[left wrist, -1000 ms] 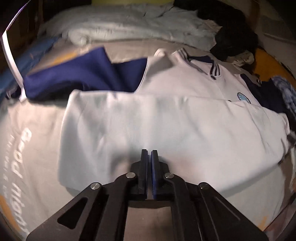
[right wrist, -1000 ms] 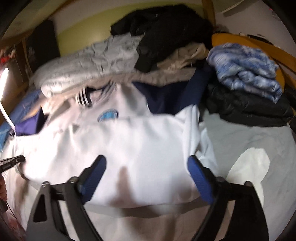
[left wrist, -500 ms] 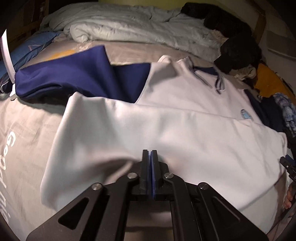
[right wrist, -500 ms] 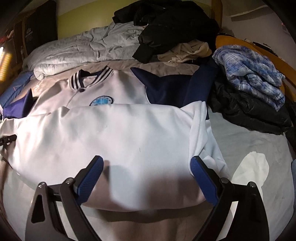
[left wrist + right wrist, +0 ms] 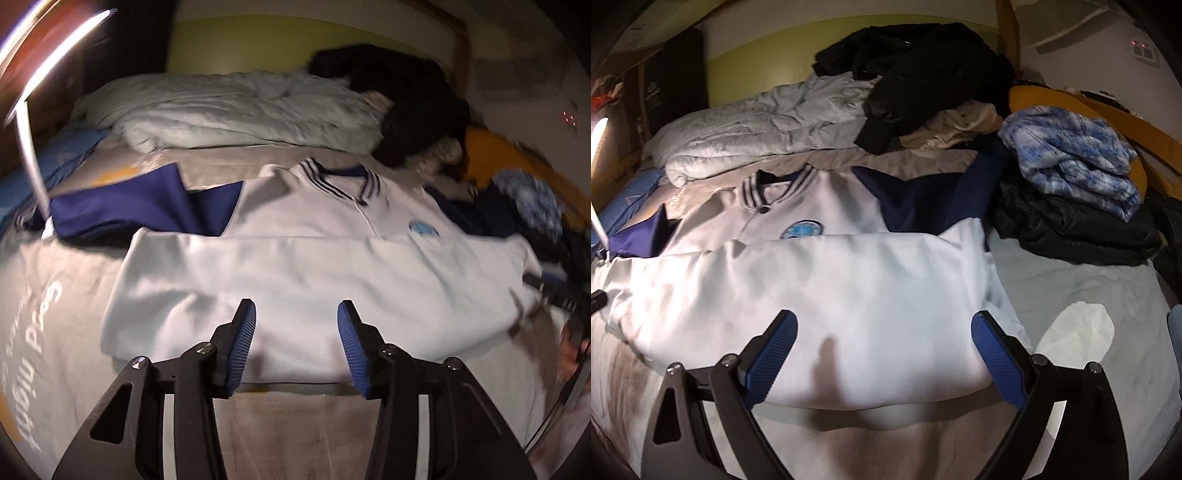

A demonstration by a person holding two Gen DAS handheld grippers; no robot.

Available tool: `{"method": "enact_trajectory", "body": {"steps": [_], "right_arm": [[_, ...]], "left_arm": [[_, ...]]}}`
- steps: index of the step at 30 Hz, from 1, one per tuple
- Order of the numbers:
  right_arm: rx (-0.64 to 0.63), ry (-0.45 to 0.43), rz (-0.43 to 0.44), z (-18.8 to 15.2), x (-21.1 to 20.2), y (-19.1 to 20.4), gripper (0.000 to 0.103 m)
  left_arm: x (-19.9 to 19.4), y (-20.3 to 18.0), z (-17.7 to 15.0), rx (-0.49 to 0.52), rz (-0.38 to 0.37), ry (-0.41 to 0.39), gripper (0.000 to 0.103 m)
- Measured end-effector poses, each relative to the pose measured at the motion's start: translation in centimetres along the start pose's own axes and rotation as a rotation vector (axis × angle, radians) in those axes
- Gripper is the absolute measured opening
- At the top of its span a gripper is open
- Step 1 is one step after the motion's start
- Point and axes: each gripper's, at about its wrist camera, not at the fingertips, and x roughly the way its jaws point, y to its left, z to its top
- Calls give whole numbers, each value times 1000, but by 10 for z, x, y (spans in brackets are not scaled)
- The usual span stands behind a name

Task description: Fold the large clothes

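Here the white jacket (image 5: 314,273) lies on the bed (image 5: 1108,295), hem folded up, navy sleeves spread. Left gripper (image 5: 295,321) and right gripper (image 5: 882,328) both gape, empty.

Bare bed sheet (image 5: 1108,295) right of the folded white jacket (image 5: 820,288), bare strip near its hem, rumpled duvet (image 5: 757,129) along the far side, dark clothes pile (image 5: 1071,225) and plaid shirt (image 5: 1067,158) crowding far right
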Motion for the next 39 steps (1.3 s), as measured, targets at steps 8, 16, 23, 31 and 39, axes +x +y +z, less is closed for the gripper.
{"method": "enact_trajectory", "body": {"steps": [8, 16, 23, 31, 39], "right_arm": [[-14, 8, 24, -5, 3, 16, 95], [24, -37, 21, -9, -12, 17, 96], [82, -31, 48, -14, -20, 8, 96], [220, 49, 134, -41, -28, -7, 96], [253, 155, 209, -64, -18, 2, 96]], "left_arm": [[14, 0, -2, 8, 61, -17, 86], [6, 10, -2, -47, 36, -28, 96], [6, -3, -6, 4, 44, -21, 99], [-6, -10, -18, -34, -14, 44, 99], [5, 20, -56, -352, -173, 191, 94]]}}
